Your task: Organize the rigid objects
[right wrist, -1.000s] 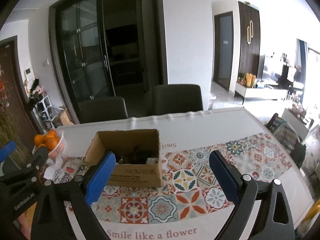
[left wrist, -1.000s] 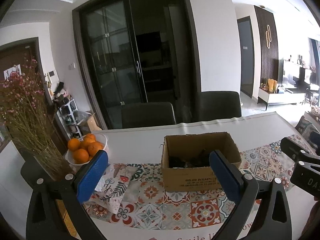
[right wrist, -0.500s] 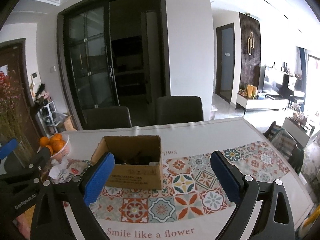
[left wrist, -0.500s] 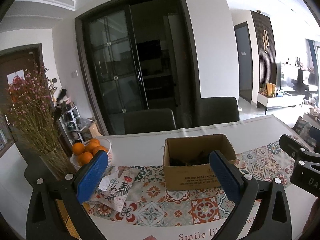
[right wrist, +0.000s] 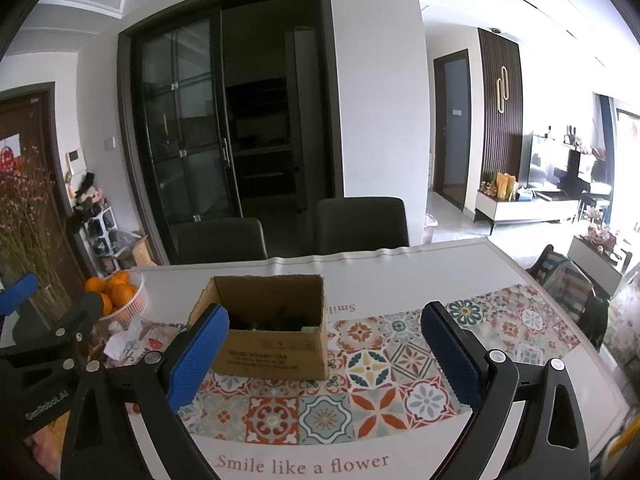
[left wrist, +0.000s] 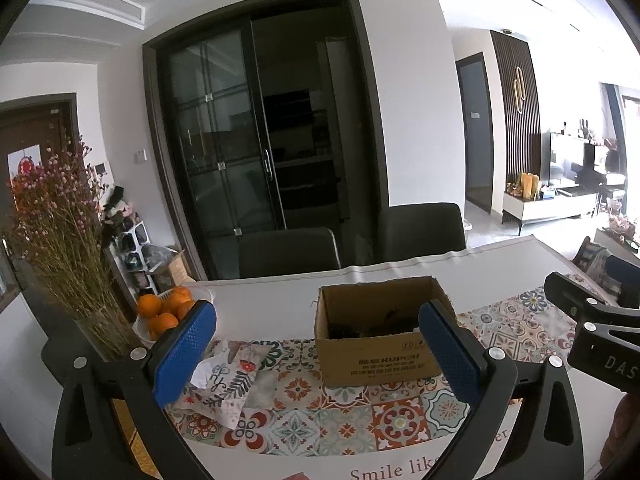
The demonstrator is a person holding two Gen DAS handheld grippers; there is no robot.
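Brown cardboard box (left wrist: 378, 330): open-topped, on the table (right wrist: 400, 272)
Left gripper (left wrist: 316, 354): fingers wide, holding nothing
Right gripper (right wrist: 326, 354): fingers wide, holding nothing

home dining room | dining table (right wrist: 400, 276) | chairs (right wrist: 360, 224) | oranges (left wrist: 164, 312)

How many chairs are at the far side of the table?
2: one dark upholstered chair behind the cardboard box, another dark chair to its right. Others may be out of view.
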